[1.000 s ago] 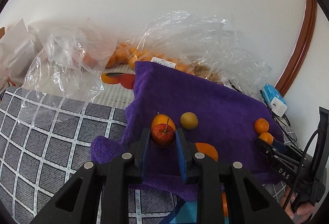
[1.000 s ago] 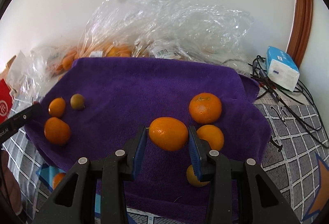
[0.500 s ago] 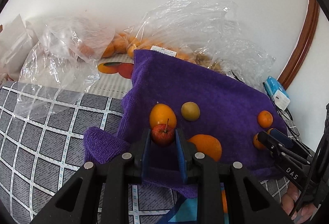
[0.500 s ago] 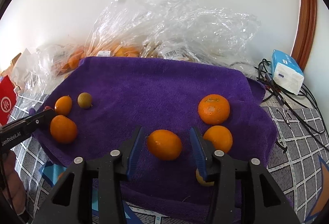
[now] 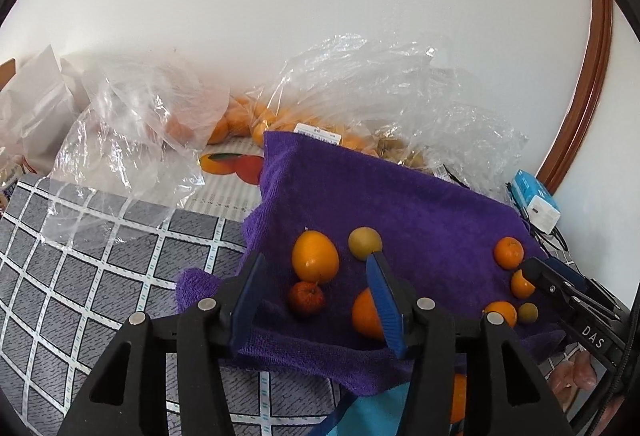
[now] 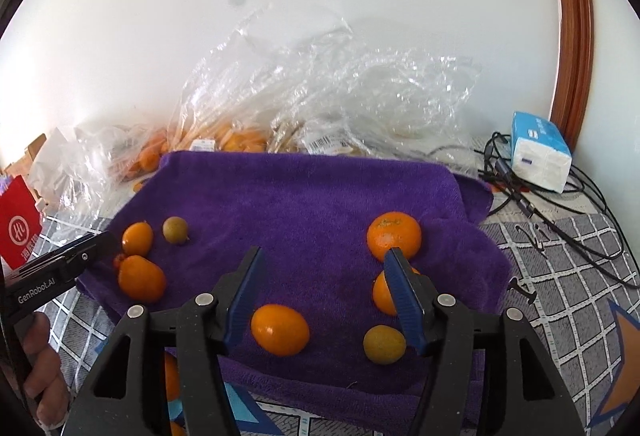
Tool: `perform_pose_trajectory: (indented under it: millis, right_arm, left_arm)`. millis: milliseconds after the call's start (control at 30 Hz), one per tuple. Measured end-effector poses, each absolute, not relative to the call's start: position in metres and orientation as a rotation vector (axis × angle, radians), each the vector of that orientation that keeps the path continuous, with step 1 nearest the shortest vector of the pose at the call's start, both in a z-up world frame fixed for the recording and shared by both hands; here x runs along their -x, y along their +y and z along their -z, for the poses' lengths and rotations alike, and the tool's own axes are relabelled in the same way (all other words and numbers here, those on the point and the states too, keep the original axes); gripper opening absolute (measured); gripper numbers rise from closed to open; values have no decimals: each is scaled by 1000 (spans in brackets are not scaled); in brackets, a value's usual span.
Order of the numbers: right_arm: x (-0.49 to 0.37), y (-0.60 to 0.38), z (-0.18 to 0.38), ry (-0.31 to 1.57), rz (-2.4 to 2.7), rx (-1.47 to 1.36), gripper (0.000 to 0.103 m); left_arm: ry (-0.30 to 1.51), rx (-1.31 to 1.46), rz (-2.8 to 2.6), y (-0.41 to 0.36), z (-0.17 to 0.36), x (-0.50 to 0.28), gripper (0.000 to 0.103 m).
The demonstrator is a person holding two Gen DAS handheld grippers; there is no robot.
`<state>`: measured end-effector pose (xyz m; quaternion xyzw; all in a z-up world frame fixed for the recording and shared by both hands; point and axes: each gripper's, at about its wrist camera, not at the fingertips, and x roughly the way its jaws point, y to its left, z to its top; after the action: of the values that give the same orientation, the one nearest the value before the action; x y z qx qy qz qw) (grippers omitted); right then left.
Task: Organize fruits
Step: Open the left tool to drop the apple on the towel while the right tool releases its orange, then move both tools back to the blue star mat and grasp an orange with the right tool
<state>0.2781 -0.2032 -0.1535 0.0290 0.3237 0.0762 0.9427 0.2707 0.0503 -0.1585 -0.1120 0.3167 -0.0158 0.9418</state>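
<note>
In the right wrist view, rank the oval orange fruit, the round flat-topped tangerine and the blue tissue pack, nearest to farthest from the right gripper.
1. Oval orange fruit: on the purple towel, between the open jaws of the right gripper.
2. Round flat-topped tangerine: beyond the right jaw.
3. Blue tissue pack: far right, off the towel.

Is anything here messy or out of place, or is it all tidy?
Mostly tidy. The purple towel is rumpled, its right corner folded over. One orange fruit lies off the towel past its front edge, apart from the rest. Crumpled plastic bags pile against the wall.
</note>
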Motion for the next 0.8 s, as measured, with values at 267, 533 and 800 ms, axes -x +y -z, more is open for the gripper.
perform_pose_trajectory:
  millis: [267, 533, 800]
  right_arm:
    - [-260, -209, 119, 632, -130, -136, 61]
    - [-210, -185, 121, 733, -186, -74, 57]
    - [-177, -143, 157, 835, -316, -33, 57]
  left_arm:
    - [590, 258, -8, 63, 136, -263, 50]
    - [613, 255, -22, 67, 114, -253, 50]
    - [676, 251, -36, 90, 126, -211, 50]
